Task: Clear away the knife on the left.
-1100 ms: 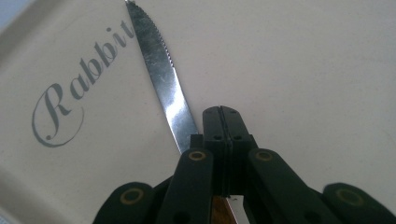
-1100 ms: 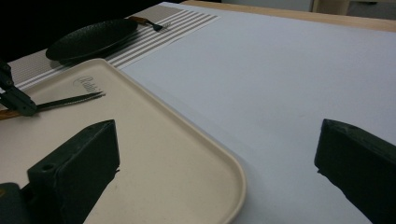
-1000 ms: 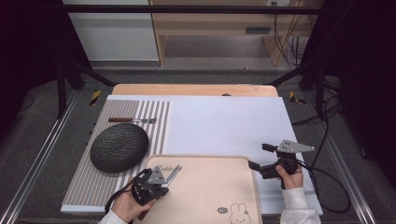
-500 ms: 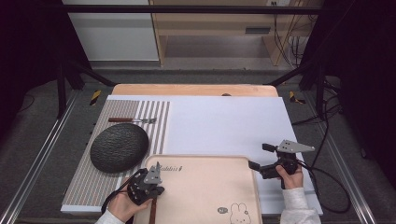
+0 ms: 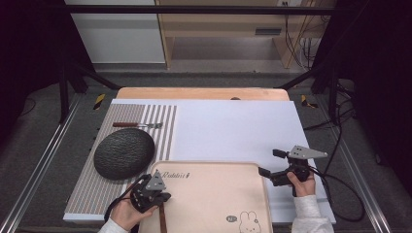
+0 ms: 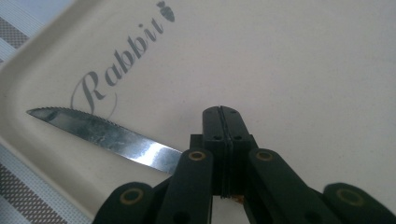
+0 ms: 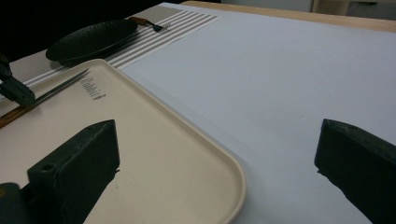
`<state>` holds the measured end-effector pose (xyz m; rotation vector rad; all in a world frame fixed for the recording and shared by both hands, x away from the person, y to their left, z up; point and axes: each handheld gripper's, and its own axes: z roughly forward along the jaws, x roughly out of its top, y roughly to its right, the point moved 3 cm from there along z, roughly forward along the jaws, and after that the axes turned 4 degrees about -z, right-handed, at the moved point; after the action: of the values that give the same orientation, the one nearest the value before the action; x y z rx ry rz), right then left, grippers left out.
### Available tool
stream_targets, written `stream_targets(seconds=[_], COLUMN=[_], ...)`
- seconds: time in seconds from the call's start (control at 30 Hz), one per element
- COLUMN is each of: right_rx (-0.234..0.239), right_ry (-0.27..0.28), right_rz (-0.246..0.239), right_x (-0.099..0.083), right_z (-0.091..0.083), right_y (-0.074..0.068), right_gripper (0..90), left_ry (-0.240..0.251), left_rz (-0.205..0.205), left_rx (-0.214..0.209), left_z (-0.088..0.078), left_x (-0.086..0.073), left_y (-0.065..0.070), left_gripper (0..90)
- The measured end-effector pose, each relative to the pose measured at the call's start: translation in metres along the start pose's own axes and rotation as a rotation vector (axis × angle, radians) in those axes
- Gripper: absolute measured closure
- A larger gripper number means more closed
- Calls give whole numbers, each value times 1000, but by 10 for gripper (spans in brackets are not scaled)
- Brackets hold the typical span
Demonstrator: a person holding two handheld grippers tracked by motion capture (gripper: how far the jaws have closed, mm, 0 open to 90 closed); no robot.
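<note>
Where clamped by the left gripper, lies low over the near left part of the tray: a knife, serrated blade pointing far-left toward the tray's rim, brown handle trailing near. Jaws pressed together, blade slipping in under them from the left in the left gripper view. Held in the person's left hand at the near left edge.

Printed on the tray just far of the blade: "Rabbit" in grey script, with a small carrot mark after it. Drawn at the tray's near right corner: a rabbit figure beside a small round badge, lettering too small to read.

Held in the right hand, just right of the tray, over the white mat: the right gripper, jaws wide apart, gripping nothing, aimed left across the tray's far right corner.

Left of the tray, on the striped placemat: a dark textured plate. Far of the plate, apart from it: a fork with a brown handle, lying left to right. Under both mats: a wooden table.
</note>
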<state>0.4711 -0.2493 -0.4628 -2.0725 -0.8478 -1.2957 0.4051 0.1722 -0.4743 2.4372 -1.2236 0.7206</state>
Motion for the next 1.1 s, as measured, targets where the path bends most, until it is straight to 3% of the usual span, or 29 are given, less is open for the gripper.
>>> stream_targets(seconds=[0.1, 0.2, 0.47, 0.5, 0.6, 0.77, 1.1], right_rx=[0, 0, 0, 0, 0, 0, -3], right_ry=[0, -1, -3, -1, -1, -2, 1], right_rz=[-1, 0, 0, 0, 0, 0, 7], right_x=[0, 0, 0, 0, 0, 0, 0], right_z=[0, 0, 1, 0, 0, 0, -1], right_y=[0, 0, 0, 0, 0, 0, 1], right_gripper=[3, 3, 3, 3, 3, 3, 3], left_ry=[34, 61, 146, 155, 181, 241, 287], left_rz=[-17, -42, -101, -103, -116, -122, -130], left_rx=[-4, 1, 21, 18, 20, 20, 31], left_z=[-7, -15, -34, -36, -43, -53, -66], left_x=[1, 2, 3, 3, 3, 1, 1], left_y=[-4, -11, -33, -36, -43, -58, -76], left_gripper=[891, 823, 568, 498, 437, 314, 121])
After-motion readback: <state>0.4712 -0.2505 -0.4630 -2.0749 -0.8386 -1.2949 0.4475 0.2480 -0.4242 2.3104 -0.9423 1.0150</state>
